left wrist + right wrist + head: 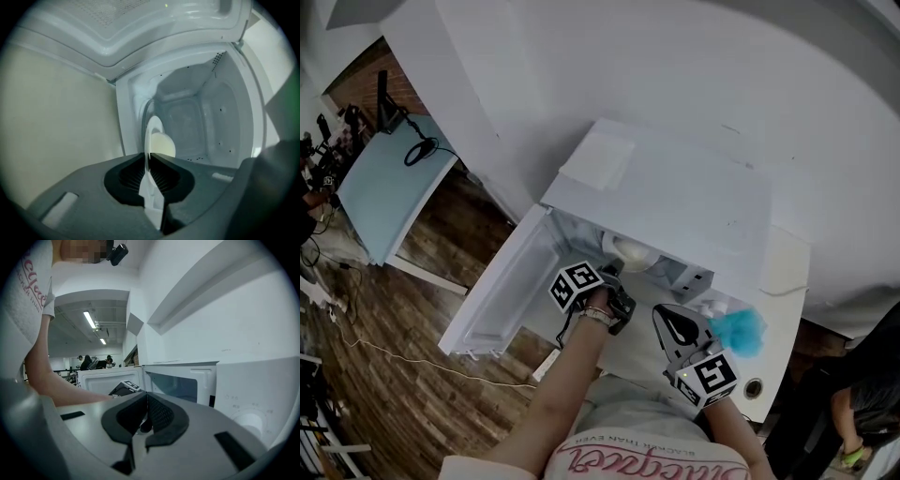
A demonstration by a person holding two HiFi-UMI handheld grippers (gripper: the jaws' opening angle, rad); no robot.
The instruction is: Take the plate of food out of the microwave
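The white microwave (675, 197) stands with its door (502, 295) swung open to the left. Inside sits a white plate (633, 251) with a pale round piece of food (163, 145). My left gripper (614, 268) reaches into the cavity mouth, rolled onto its side, so the plate (152, 136) shows edge-on in the left gripper view. The left gripper (147, 155) is shut on the plate's near rim. My right gripper (661, 315) hangs in front of the control panel, level; in its own view the right gripper (146, 394) is shut with nothing in it.
A turquoise fluffy thing (739, 330) lies beside the right gripper near the microwave's right end. The control dial (251, 420) faces the right gripper. A light-blue table (389, 187) stands far left on the wooden floor. A person (853, 403) stands at the lower right.
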